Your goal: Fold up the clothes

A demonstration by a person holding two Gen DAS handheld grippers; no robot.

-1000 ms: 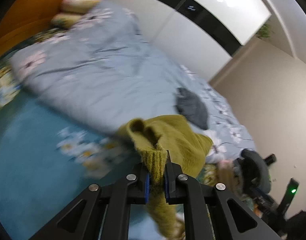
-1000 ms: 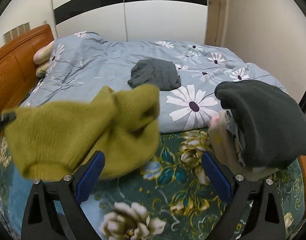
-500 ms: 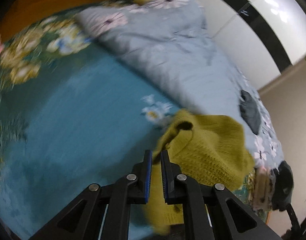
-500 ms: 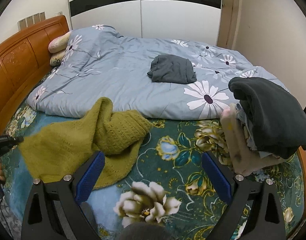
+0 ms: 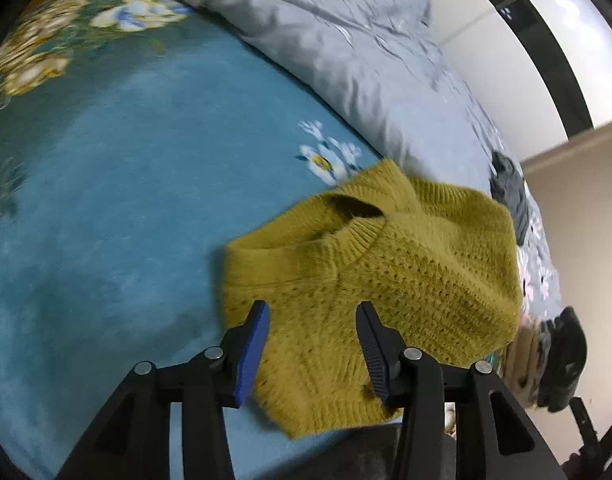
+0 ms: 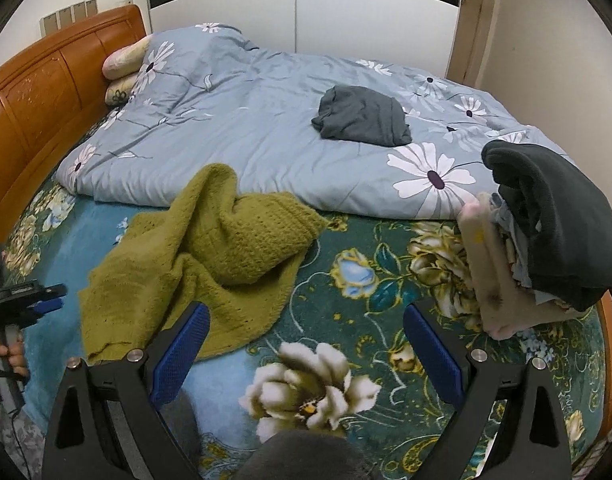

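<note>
1. Olive-yellow knit sweater lies loose and rumpled on the floral bedsheet, near the front edge of the bed; one part is draped up against the edge of the grey-blue duvet.
2. Left gripper jaws are spread apart and hold nothing; the sweater sits just past and between the fingers, neck opening facing up (left view is a bit blurred).
3. Right gripper is spread wide and empty, hovering over the flowered sheet to the right of the sweater, not touching it.
4. In the right view the left gripper shows at the far left edge, just beside the sweater's corner, with a person's fingers on its handle.
5. Dark grey garment sits folded on the duvet, well apart from the sweater.
6. Stack of clothes at the right side of the bed, dark fleece on top.
7. Wooden headboard at left, pillows beside it, white wardrobe behind.
</note>
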